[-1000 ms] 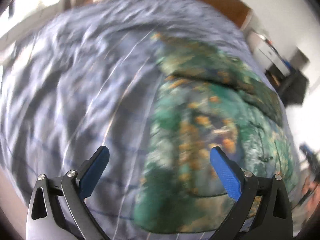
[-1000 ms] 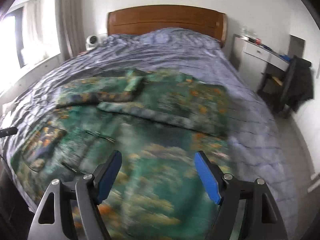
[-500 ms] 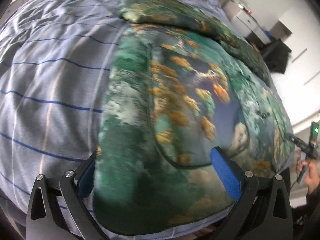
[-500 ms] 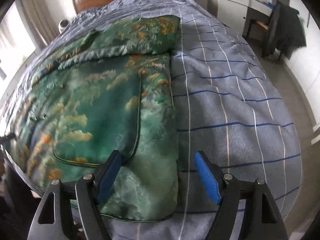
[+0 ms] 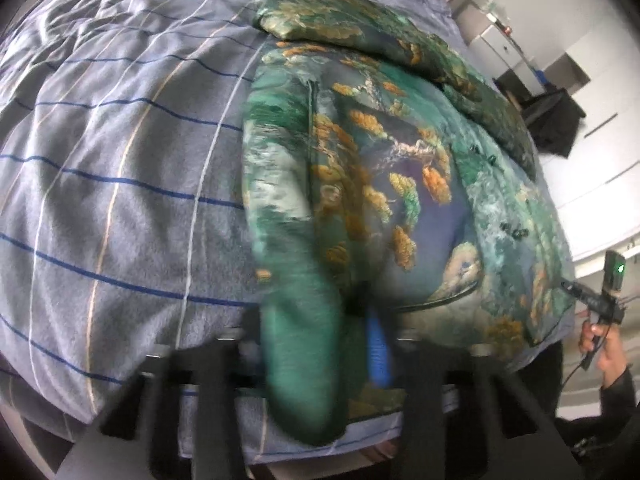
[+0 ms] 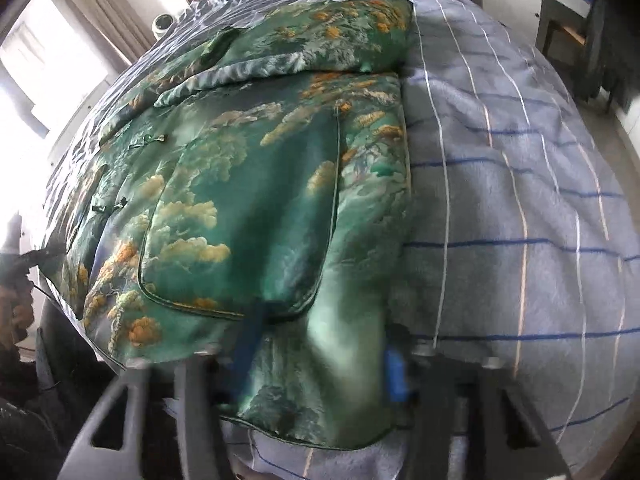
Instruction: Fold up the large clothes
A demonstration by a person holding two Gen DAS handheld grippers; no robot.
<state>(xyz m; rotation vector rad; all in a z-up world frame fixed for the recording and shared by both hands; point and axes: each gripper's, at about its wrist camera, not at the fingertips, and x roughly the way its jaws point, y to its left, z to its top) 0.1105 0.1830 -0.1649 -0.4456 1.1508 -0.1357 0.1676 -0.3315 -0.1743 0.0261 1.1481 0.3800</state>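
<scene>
Green jacket hem in left tongs, curtain rightward only

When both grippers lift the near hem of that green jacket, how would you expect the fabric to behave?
The green jacket looks padded, so it would probably bend in soft, thick folds rather than crease sharply. Its satin-like sheen suggests it may slip between the fingers or slide over the fleecy striped blanket. The folded-in sleeve could flop loose.

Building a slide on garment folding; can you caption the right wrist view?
Right gripper closing on the near hem of a green patterned jacket spread on a blue checked blanket.
</scene>
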